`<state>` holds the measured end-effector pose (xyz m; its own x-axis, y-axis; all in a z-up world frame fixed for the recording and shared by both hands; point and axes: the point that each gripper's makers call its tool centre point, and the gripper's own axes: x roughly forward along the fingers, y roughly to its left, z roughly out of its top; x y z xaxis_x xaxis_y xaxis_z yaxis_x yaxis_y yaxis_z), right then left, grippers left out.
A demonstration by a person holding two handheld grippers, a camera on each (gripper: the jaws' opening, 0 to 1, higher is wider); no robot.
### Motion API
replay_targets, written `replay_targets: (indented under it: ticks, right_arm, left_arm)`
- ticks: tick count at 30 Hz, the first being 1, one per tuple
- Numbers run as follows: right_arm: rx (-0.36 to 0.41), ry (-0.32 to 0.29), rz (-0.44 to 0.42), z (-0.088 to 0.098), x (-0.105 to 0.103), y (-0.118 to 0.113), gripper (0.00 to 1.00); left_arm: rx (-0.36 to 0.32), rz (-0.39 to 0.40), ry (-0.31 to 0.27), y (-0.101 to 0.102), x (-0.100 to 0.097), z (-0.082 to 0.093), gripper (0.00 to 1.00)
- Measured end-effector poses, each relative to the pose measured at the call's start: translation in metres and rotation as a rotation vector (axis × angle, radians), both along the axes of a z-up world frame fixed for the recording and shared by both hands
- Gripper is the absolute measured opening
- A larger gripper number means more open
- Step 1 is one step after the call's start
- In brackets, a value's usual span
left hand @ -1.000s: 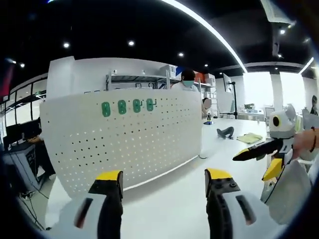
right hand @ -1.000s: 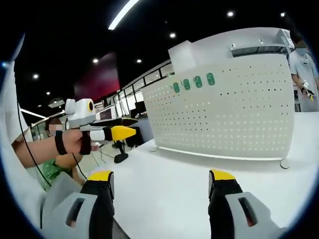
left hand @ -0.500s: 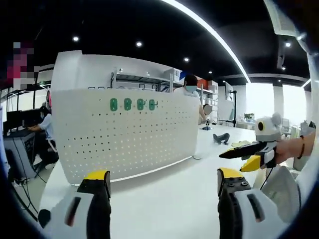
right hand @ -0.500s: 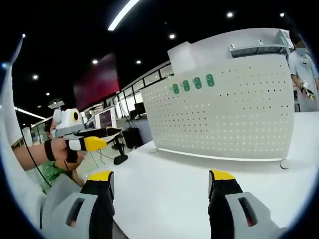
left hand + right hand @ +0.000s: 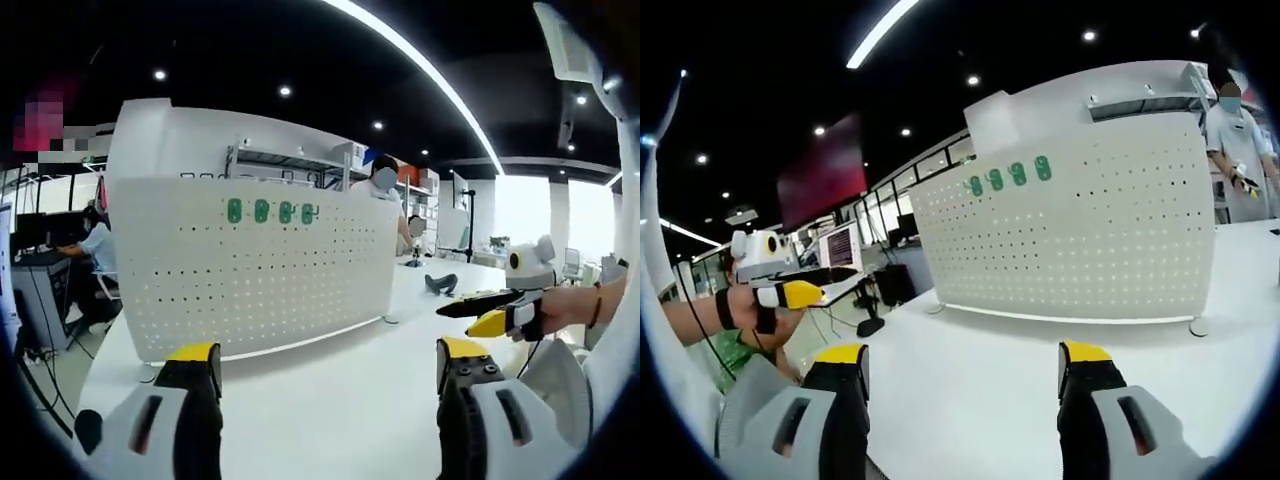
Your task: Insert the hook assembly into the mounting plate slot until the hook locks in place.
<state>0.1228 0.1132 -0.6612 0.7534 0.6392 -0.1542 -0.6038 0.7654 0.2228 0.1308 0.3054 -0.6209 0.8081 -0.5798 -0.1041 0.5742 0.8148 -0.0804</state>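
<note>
Both tongs, left (image 5: pixel 320 375) and right (image 5: pixel 965 375), gape empty above the white counter (image 5: pixel 330 390). Four small green plastic hooks (image 5: pixel 270 212) sit high on the upright white perforated mounting panel (image 5: pixel 1090 240); likely light, rigid, best pinched by their edges.

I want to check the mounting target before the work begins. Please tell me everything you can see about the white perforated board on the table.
The white perforated board stands upright on the white table, curved slightly, its face covered with regular rows of small holes. It looks like painted metal or plastic. Four green hook pieces sit in a row near its top edge. A small round foot supports one lower corner. Neither gripper touches it; both sets of jaws stand open and empty before it.
</note>
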Motion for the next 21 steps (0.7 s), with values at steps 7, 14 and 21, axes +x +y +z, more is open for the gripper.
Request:
replay_targets:
  ticks: [7, 14, 21]
  right_arm:
    - [0.005, -0.017, 0.008, 0.007, 0.000, 0.006, 0.79]
    - [0.004, -0.009, 0.020, 0.005, -0.001, 0.009, 0.79]
    - [-0.008, -0.007, 0.026, 0.004, -0.001, 0.011, 0.78]
  left_arm:
    - [-0.036, -0.012, 0.000, 0.000, -0.004, 0.003, 0.92]
    - [-0.007, -0.016, 0.007, 0.000, -0.008, -0.002, 0.92]
    - [-0.013, -0.005, 0.013, 0.008, -0.011, -0.003, 0.92]
